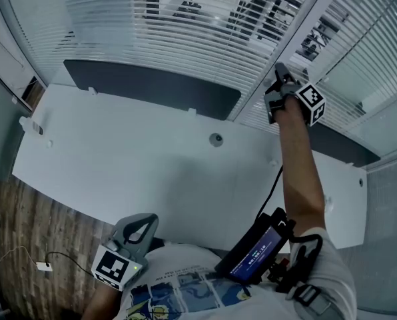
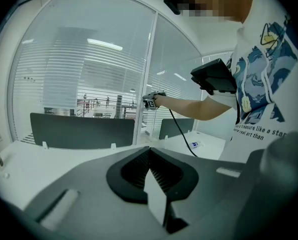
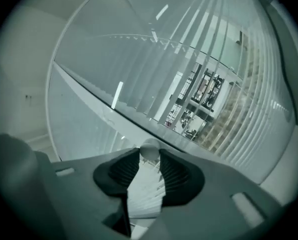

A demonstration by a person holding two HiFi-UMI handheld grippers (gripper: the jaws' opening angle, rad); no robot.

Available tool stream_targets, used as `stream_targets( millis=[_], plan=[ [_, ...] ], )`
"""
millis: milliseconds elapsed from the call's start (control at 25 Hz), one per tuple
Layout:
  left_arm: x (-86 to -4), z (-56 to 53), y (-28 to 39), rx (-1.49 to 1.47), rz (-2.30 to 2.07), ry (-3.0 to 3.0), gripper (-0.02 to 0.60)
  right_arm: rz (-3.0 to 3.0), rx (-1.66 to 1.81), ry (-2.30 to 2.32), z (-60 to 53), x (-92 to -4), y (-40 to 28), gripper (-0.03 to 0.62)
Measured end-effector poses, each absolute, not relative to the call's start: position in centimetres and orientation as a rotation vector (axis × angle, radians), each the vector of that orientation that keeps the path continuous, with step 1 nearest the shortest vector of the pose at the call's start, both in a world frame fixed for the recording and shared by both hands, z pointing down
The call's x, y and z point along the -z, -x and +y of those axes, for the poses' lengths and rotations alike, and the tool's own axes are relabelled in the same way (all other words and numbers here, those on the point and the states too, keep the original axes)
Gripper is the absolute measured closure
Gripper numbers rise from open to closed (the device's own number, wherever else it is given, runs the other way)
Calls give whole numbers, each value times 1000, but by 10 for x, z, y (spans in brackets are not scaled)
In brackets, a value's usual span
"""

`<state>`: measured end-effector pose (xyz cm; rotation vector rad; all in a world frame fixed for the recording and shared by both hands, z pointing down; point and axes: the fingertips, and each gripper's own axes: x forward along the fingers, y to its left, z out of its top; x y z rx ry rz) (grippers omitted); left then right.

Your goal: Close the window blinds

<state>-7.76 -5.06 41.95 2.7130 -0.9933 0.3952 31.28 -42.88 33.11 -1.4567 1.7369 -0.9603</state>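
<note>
Head view: the right gripper reaches to the far right, at the white window frame beside the white slatted window blinds, whose slats show gaps. The left gripper hangs near the person, over the white desk.

Left gripper view: the jaws are together and empty.

Right gripper view: the jaws pinch a small pale round knob.

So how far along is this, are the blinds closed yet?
Not yet. Done: the right gripper is up at the window, clamped on a small round knob beside the frame. In hand: the grip on that knob. Left: the slats are open enough that the room beyond shows through. The left gripper sits shut and empty by the person's waist.
</note>
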Motion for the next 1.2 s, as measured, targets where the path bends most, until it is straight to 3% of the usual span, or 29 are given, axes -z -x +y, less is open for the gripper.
stream_targets(
  millis=[880, 1200],
  plan=[
    [-420, -47, 83, -379, -995, -2722, 575, 2101, 571, 2049, -428, -322, -307, 471],
    [-420, -47, 83, -380, -993, -2711, 575, 2289, 208, 2438, -427, -321, -305, 471]
  ],
)
